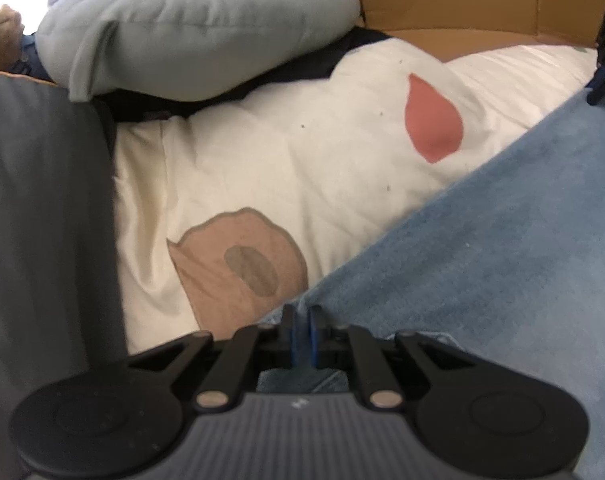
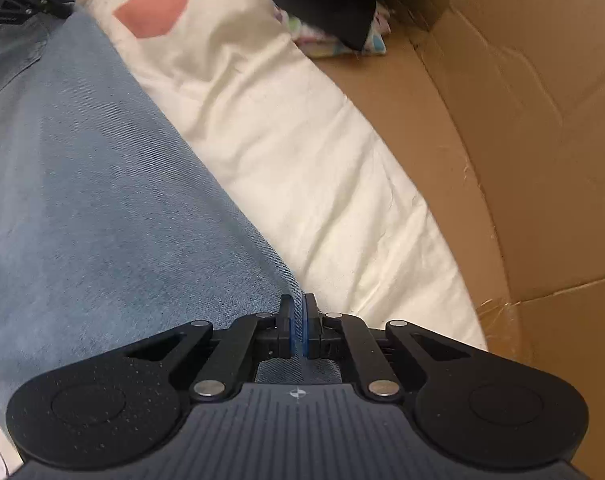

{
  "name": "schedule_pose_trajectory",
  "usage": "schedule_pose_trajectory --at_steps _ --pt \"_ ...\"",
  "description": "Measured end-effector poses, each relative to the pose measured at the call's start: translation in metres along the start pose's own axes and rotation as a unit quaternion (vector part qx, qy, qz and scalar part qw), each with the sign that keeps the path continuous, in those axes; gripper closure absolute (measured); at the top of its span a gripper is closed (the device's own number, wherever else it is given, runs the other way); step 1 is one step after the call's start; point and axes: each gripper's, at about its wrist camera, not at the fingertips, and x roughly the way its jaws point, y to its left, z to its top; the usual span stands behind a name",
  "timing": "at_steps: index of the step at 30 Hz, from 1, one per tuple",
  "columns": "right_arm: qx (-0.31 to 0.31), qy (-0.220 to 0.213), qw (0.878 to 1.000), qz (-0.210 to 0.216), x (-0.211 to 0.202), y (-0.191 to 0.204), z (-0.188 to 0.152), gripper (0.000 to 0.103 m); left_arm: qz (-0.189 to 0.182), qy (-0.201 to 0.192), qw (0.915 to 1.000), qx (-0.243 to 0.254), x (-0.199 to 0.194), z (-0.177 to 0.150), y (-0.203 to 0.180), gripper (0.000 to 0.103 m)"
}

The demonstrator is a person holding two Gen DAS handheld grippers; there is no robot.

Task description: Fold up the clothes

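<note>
Lay spread over a cream sheet (image 1: 286, 152), blue jeans (image 2: 102, 184), cardboard box (image 2: 542, 128) along the far right. Clenched on a jeans edge, left gripper (image 1: 301, 322). Likewise pinched the denim hem, right gripper (image 2: 298, 316). Rested far left, grey garment (image 1: 190, 36).

Blue twill denim jeans (image 2: 102, 184), rough weave; smooth matt cream cotton sheet (image 2: 302, 152); matt brown cardboard box (image 2: 542, 160) at three o'clock.

Cream bedcover (image 1: 286, 168) under blue jeans (image 2: 102, 184), grey cushion (image 1: 190, 36).
</note>
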Motion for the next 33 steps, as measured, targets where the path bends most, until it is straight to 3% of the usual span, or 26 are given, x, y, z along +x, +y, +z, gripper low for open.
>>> schedule_pose_trajectory --at_steps 5,7,10,12,19,23,25,30,33 --pt "0.034 -0.001 0.999 0.007 0.004 -0.005 -0.002 0.100 0.008 0.016 0.9994 -0.031 -0.001 0.004 0.002 0.086" --pt "0.041 -0.010 0.999 0.011 -0.003 -0.007 -0.005 0.097 0.019 0.016 0.9990 -0.037 -0.008 0.004 0.000 0.078" --pt "0.062 -0.029 0.998 0.013 -0.021 -0.013 -0.012 0.074 0.018 0.006 0.9983 -0.055 -0.021 0.001 -0.002 0.057" --pt "0.081 -0.041 0.996 0.016 -0.035 -0.019 -0.017 0.070 0.014 -0.004 0.9978 -0.065 -0.032 0.000 -0.006 0.049" --pt "0.106 -0.064 0.992 -0.020 -0.115 -0.040 -0.037 0.067 0.002 -0.025 0.9966 -0.079 -0.085 0.004 -0.027 0.046" --pt "0.131 -0.077 0.988 -0.038 -0.177 -0.055 -0.057 0.052 -0.014 -0.045 0.9956 -0.081 -0.122 0.018 -0.047 0.042" --pt "0.147 -0.074 0.985 -0.045 -0.208 -0.061 -0.070 0.052 -0.020 -0.055 0.9956 -0.074 -0.141 0.024 -0.059 0.039" --pt "0.180 -0.081 0.979 -0.054 -0.268 -0.072 -0.110 0.052 -0.086 -0.058 0.9927 -0.062 -0.189 0.036 -0.081 0.040" --pt "0.199 -0.091 0.974 -0.056 -0.298 -0.077 -0.135 0.052 -0.084 -0.071 0.9925 -0.054 -0.218 0.046 -0.093 0.041"
